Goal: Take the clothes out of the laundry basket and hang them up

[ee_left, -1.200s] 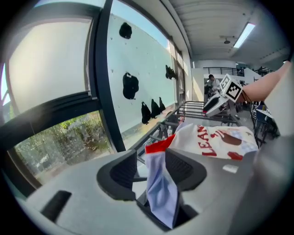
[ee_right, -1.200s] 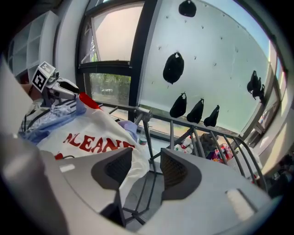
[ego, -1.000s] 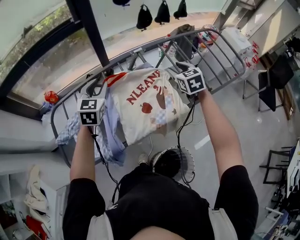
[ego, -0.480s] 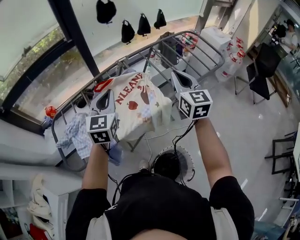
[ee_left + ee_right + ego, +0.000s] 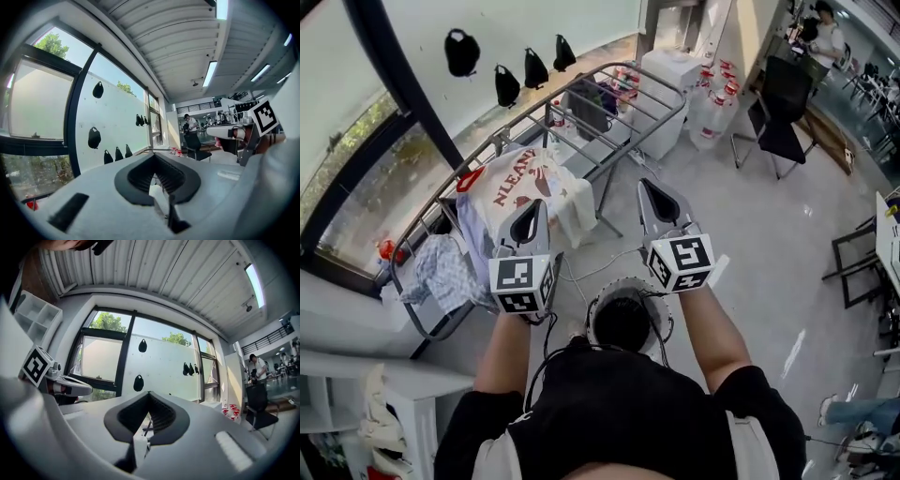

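Left tongs point(image 5: 535, 206), right tongs point(image 5: 644, 185) shut; one printed shirt point(image 5: 525, 183); one rack point(image 5: 649, 69)

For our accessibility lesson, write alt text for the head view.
A person holds the grey left gripper and grey right gripper out level, both shut and empty, above a round white mesh laundry basket on the floor. Beyond them, a cream T-shirt with red lettering drapes over a grey metal drying rack.

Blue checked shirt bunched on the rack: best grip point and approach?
Probably its loose fold drooping below the drying rack's left end, from the near side: the blue checked shirt hangs clear of the rails there; higher up it lies bunched on them.
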`<state>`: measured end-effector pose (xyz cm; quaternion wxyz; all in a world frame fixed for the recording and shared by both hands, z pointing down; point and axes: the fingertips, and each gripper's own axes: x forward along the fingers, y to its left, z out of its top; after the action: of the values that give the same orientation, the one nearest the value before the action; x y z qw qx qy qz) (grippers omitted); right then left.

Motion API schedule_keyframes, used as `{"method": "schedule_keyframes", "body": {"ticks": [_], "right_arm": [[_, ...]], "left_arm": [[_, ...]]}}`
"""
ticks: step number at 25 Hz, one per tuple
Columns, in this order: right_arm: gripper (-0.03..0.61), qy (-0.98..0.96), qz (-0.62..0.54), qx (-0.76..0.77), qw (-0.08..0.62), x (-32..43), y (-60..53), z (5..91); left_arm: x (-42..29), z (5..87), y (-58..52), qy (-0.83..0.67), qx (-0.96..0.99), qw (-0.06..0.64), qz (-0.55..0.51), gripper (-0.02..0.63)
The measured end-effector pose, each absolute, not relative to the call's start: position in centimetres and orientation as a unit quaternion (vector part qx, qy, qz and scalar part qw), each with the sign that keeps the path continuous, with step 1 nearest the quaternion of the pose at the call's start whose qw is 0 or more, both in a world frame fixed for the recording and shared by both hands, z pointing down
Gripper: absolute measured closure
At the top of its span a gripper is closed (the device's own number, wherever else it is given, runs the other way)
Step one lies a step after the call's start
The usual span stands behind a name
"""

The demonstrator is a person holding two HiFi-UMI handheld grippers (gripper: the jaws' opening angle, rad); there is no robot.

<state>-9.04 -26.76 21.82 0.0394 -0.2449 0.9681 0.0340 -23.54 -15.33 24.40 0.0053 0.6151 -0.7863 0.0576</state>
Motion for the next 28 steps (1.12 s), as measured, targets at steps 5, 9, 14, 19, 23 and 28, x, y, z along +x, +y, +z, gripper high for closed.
{"method": "schedule_keyframes", "body": {"ticks": [5, 9, 14, 19, 23, 28], "right_arm": [[0.566, 0.966, 0.017, -0.254, 0.045, -1.8, -23.4, 21.7], [0.566, 0.969, 0.017, -0.243, 0.039, 0.5, -20.7, 21.3], [0.568, 0.975, 0.024, -0.214, 0.052, -1.1, -16.4, 20.3], [0.568, 0.979, 0.023, -0.188, 0.073, -4.3, -11.5, 19.1], [0.568, 0.98, 0.006, -0.177, 0.086, -7.2, -8.7, 19.0], [0.568, 0.983, 0.003, -0.165, 0.084, -9.6, -6.1, 19.0]], "left_arm": [[-15.5, 24.0, -12.4, -0.777, 0.624, -0.01, 0.079, 0.607], [-11.7, 23.6, -9.7, -0.778, 0.624, -0.003, 0.073, 0.607], [-11.8, 22.6, -5.9, -0.791, 0.608, -0.012, 0.072, 0.607], [-14.1, 21.7, -0.9, -0.809, 0.582, -0.03, 0.079, 0.607], [-17.2, 21.8, 2.7, -0.825, 0.559, -0.03, 0.083, 0.607], [-19.6, 22.0, 5.4, -0.839, 0.538, -0.026, 0.077, 0.607]]}}
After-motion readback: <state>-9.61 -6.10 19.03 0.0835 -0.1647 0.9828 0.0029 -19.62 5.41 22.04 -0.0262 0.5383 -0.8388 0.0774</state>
